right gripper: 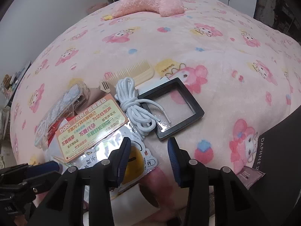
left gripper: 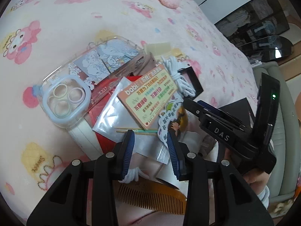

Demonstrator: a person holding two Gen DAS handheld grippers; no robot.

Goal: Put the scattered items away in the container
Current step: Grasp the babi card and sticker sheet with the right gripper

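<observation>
Nearest the lens, the left gripper hangs over the pile, pitched steeply down, its blue pads spread with nothing pinched between them. Just beyond the tips lie thin wooden sticks on a silvery foil packet. Under the gripper's frame sits a brown comb.

The right gripper is likewise unclenched and holding nothing, its left pad over a cartoon sticker sheet, its right pad over bare blanket.

A little farther out comes the heap itself: an orange card with printed text, a coil of white cord draped partly over a black square frame, and a clear phone case with coloured rings, resting on what looks like a red and white box. A cream comb lies just behind the cord. Farthest back, a pink plush cushion.

Which piece serves as the container cannot be settled from here; the red box under the pile is the likeliest candidate. The step in hand looks like choosing the next pickup, both tools poised and empty. The next move probably calls for dropping onto one flat item, the sticker sheet or the sticks, and catching an edge, since thin things on soft fleece give the pads little to bite.
</observation>
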